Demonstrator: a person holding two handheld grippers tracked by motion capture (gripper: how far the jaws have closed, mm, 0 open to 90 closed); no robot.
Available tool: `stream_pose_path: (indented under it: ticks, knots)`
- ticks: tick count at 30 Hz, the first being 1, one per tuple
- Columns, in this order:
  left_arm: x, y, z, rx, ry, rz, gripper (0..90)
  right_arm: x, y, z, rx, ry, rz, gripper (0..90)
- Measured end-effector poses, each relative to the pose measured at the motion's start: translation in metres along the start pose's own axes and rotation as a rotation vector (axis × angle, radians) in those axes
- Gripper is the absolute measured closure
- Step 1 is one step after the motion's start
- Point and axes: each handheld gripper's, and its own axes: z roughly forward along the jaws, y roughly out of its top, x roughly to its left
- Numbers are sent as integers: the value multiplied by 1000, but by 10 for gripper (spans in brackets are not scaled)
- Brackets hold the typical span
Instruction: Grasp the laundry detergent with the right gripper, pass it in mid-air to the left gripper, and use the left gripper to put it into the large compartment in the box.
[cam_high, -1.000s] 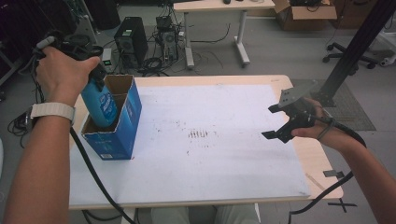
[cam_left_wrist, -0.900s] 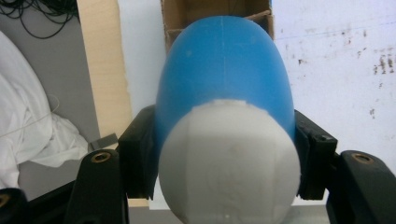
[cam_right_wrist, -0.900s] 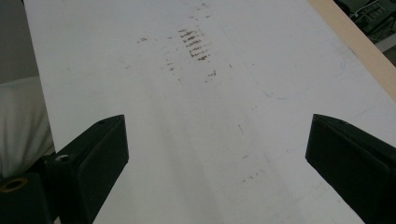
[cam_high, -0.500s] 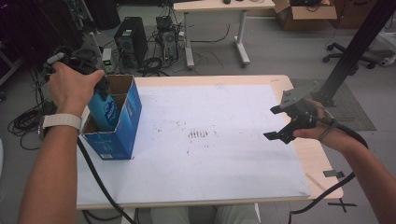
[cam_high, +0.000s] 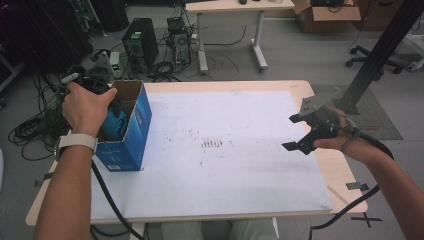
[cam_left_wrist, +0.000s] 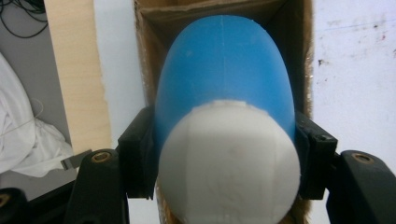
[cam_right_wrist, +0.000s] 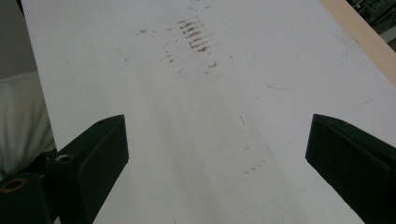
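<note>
White board over a pale wooden table (cam_high: 320, 165) forms the work surface, marked by a patch of brown smudges (cam_high: 212, 144) near its middle. At the table's left edge an open blue cardboard box (cam_high: 134, 131) stands upright. A blue bottle with a white cap (cam_left_wrist: 224, 116) is pinched by the left gripper (cam_left_wrist: 226, 154) — one black jaw is pressed against each side of the bottle just where the cap meets the blue body — and the bottle is pointed into the box's open mouth, its lower part already between the brown inner walls. Well apart, at the right edge, the right gripper (cam_high: 298, 133) is held above the board with its jaws spread wide and nothing between them.
</note>
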Motion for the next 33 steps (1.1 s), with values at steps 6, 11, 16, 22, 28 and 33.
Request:
stream_pose_path:
  ticks: [6,11,16,22,28,33]
  knots:
    - [0,-4,14,-8,0,-9,380,-1,-3,1,2,0,8,58]
    - [-1,-5,23,9,14,-1,380,-1,-1,2,2,3,5,58]
    - [0,-6,31,14,14,0,380,-1,-1,3,4,6,6,58]
    - [-2,-6,39,21,8,6,380,-1,-1,4,5,4,9,58]
    - [-3,-6,41,23,9,8,380,-1,-1,4,4,5,9,59]
    - [-3,-5,42,26,9,6,379,-1,-1,4,6,6,7,59]
